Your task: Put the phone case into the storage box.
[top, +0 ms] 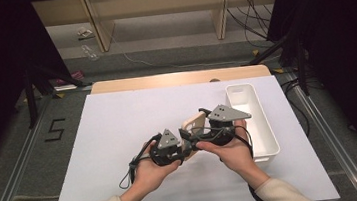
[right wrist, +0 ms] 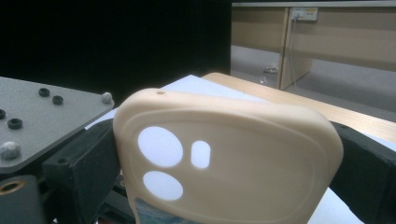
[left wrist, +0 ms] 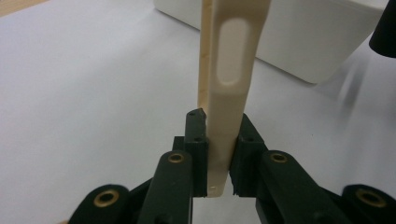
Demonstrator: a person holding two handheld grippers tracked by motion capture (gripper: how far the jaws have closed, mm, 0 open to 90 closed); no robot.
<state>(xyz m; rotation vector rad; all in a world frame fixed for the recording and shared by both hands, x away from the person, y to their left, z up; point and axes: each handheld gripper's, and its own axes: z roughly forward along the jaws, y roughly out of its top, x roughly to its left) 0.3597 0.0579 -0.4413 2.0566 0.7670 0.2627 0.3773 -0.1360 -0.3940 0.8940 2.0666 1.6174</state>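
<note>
1. While the left gripper (left wrist: 219, 158) stands just above the bench (top: 119, 132), its fingers (left wrist: 196, 154) are clamped on the thin edges of a cream phone case (left wrist: 229, 70), which rises upright between them.
2. In the right gripper view the case (right wrist: 224, 158) shows its back, with camera cut-outs, and black fingers (right wrist: 364, 158) flank its two sides; whether they press on it cannot be told.
3. From the high view, the case (top: 195, 122) sits between the left gripper (top: 184, 147) and the right gripper (top: 206, 140), held over the middle of the bench.
4. A white bin (top: 264, 121) stands just beside the right hand (top: 229, 150).
</note>
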